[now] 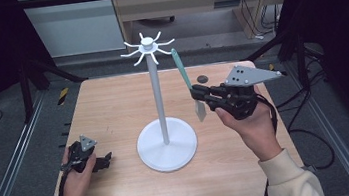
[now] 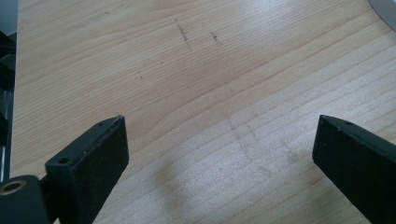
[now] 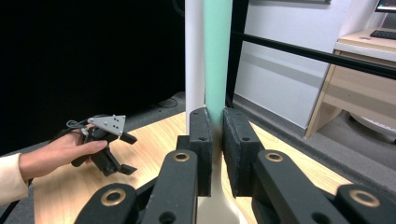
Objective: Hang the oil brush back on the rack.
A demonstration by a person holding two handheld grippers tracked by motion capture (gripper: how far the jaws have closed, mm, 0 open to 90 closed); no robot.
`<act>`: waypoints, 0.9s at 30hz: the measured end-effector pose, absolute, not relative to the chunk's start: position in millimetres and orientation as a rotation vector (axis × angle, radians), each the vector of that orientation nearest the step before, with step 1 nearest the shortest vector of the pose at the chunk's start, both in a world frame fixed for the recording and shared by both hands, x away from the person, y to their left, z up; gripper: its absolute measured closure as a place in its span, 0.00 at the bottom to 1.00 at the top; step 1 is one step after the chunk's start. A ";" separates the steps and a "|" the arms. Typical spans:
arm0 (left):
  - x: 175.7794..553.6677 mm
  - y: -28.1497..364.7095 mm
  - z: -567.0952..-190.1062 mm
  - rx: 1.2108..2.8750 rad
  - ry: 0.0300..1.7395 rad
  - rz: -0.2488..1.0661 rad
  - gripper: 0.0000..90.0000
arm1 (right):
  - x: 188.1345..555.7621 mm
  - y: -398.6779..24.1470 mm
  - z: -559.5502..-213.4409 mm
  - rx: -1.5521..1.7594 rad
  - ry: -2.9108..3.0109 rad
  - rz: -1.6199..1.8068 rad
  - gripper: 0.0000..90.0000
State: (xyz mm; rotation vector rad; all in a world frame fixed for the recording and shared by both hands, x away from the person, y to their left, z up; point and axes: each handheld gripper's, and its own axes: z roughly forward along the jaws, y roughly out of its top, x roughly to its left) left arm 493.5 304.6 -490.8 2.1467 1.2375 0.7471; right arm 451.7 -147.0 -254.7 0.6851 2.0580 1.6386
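while the left tongs (image 1: 104, 162) rest wide on the table (image 1: 108, 106), the right tongs (image 3: 215, 135) clamp a green-handled spatula (image 1: 183, 76).

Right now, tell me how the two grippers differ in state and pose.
The right gripper is shut on the green-handled spatula, while the left gripper is open with nothing between its jaws. The right gripper is held up above the table beside the white stand; the left gripper sits low at the table, near its left edge. Both are black, two-jawed and hand-held.
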 end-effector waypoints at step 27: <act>493.6 304.9 -490.4 2.147 1.237 0.752 0.03 | 458.5 -131.9 -254.8 0.692 2.083 1.625 0.91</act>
